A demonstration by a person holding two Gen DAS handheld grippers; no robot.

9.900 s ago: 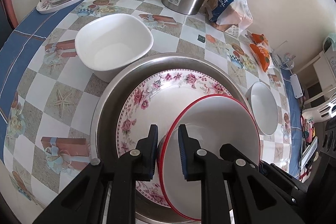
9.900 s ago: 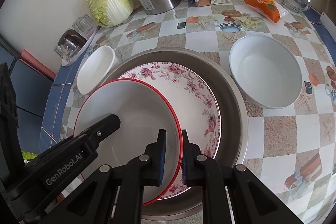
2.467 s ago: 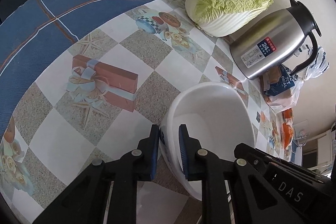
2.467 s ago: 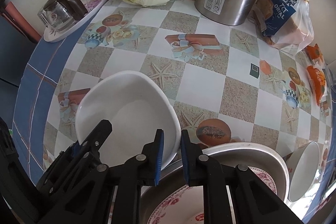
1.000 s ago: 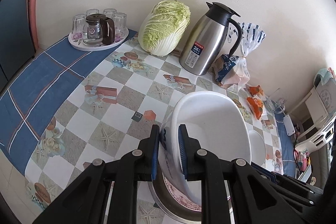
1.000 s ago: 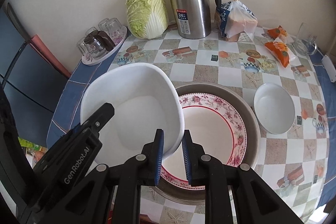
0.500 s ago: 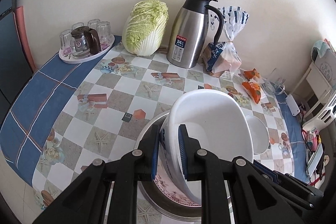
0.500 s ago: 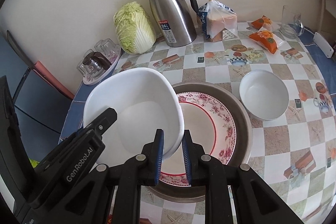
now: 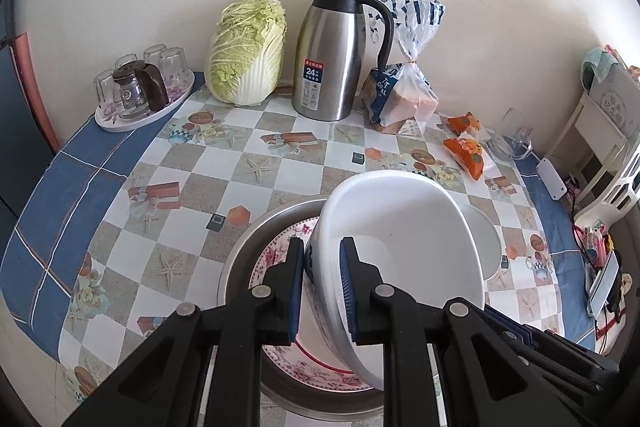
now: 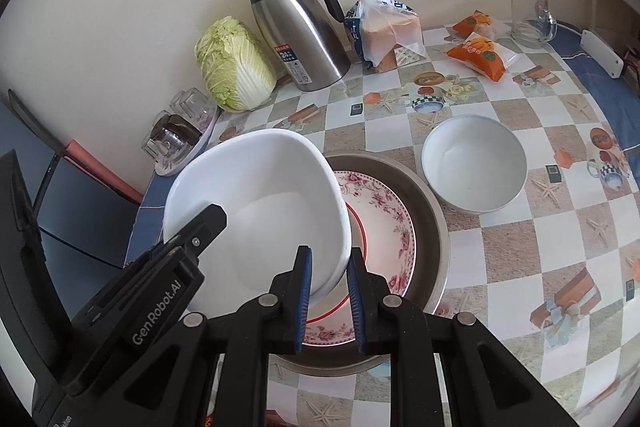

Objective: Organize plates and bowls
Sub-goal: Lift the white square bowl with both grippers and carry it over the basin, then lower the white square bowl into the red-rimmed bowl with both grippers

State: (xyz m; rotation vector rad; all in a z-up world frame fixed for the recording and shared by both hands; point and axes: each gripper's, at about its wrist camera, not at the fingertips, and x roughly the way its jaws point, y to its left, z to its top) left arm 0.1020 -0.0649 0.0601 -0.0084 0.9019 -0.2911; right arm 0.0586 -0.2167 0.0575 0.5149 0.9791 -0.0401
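Note:
A large white squarish bowl (image 9: pixel 404 239) (image 10: pixel 260 195) hangs in the air above a steel basin (image 9: pixel 244 259) (image 10: pixel 430 223). My left gripper (image 9: pixel 322 267) is shut on its left rim, and my right gripper (image 10: pixel 330 275) is shut on its right rim. In the basin lies a floral plate (image 9: pixel 280 247) (image 10: pixel 396 227) with a red-rimmed white plate (image 10: pixel 358 227) on top. A smaller round white bowl (image 10: pixel 474 163) (image 9: pixel 486 239) stands on the table to the right of the basin; in the left wrist view the held bowl hides most of it.
Along the wall stand a tray of glasses with a small jug (image 9: pixel 140 91), a cabbage (image 9: pixel 248 51), a steel thermos (image 9: pixel 336 51), bagged bread (image 9: pixel 404 95), orange snack packs (image 9: pixel 464 147) and a glass mug (image 10: pixel 532 15). The left table edge curves nearby.
Both grippers have carried the white bowl to the right, from beside the basin to over the plates. The small bowl now shows closer in the right wrist view.

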